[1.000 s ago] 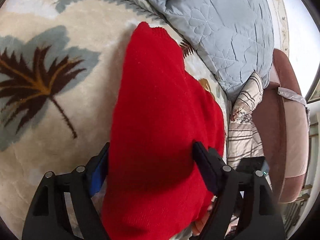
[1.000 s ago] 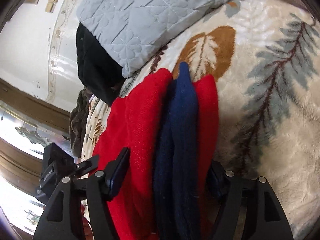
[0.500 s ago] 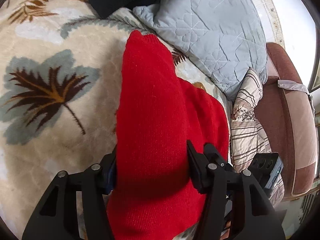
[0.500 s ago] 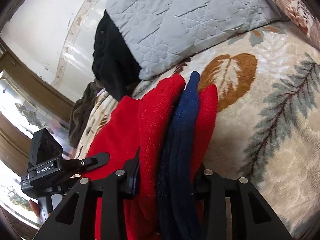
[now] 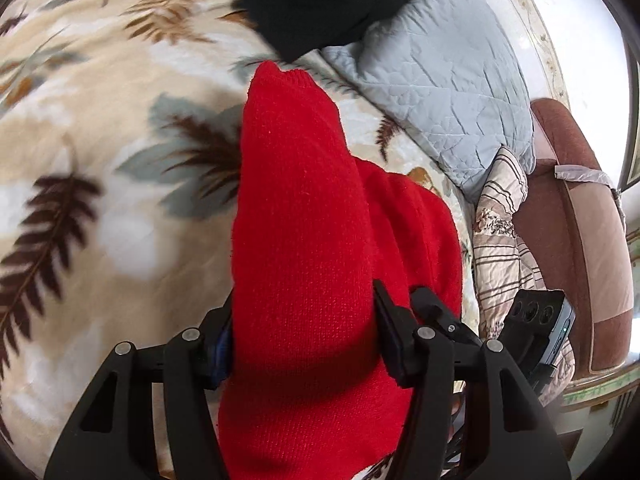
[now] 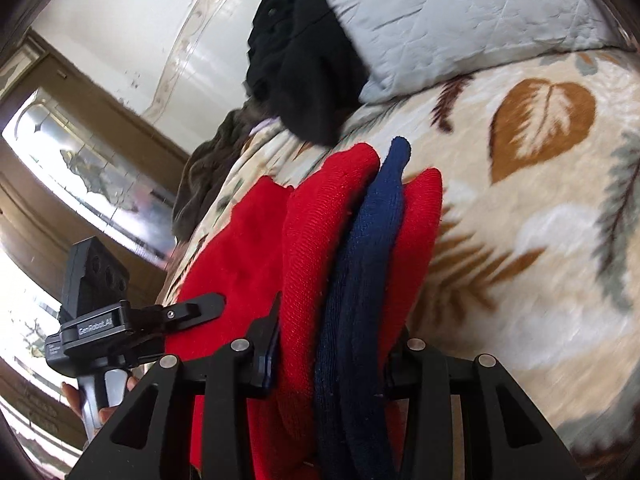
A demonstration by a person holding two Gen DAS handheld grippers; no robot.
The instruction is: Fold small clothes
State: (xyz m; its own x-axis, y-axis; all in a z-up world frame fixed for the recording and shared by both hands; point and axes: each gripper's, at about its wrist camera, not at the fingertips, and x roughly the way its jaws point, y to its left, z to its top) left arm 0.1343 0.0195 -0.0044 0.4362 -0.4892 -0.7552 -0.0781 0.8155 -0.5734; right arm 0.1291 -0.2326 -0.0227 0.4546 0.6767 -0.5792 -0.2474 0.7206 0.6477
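Note:
A small red knit garment [image 5: 304,240] with a navy blue band [image 6: 368,264] hangs between both grippers above a leaf-patterned blanket [image 5: 100,184]. My left gripper [image 5: 304,332] is shut on a bunched red fold of it. My right gripper [image 6: 332,344] is shut on red and navy folds [image 6: 320,240] together. The left gripper also shows in the right wrist view [image 6: 192,312], at the garment's left side. The garment's lower edge is hidden behind the fingers.
A grey quilted pillow [image 5: 448,80] and a black garment [image 5: 312,4] lie at the far end of the blanket. A striped cloth [image 5: 504,240] and a brown upholstered chair [image 5: 580,216] stand to the right. A dark brown garment [image 6: 208,168] lies by the blanket's edge.
Both grippers have closed tighter on the garment and lifted it back from the pillow. More of the blanket and black garment shows.

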